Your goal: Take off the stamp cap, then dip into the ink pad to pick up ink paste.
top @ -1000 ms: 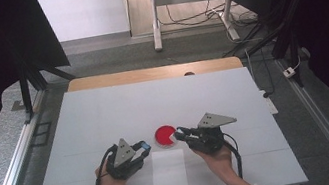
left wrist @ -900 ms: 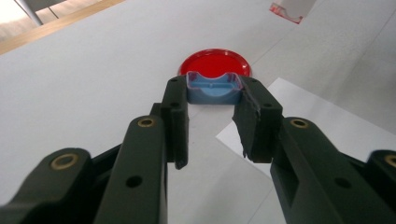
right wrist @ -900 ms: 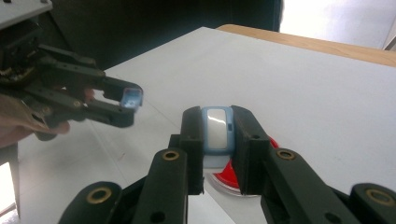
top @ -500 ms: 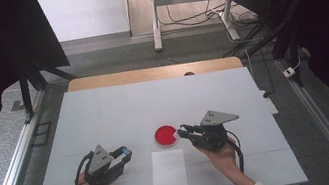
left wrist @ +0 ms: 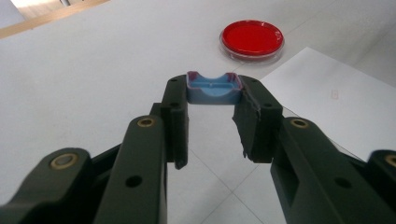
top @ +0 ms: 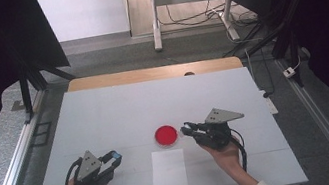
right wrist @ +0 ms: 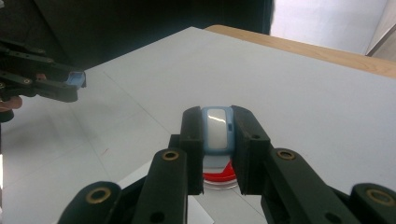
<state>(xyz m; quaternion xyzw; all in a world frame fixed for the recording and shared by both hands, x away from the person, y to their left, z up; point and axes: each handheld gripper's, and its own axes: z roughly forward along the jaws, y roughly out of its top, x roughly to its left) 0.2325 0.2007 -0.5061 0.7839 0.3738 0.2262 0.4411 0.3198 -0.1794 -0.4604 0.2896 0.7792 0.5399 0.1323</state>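
My left hand-held gripper (top: pixel 115 157) pinching blue cap (left wrist: pixel 214 87) near table (top: pixel 105 112) front-left — red dish (top: pixel 166 135) and white sheet (top: pixel 169 173) mid-table — my right hand-held gripper (top: pixel 186 129) clamped on pale-blue piece (right wrist: pixel 217 128), just beside dish.

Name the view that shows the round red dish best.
The high view: the round red dish with a clear rim lies whole and unblocked, beside the white paper sheet. The left gripper view shows it whole but slanted. In the right gripper view, a sliver peeks below the jaws.
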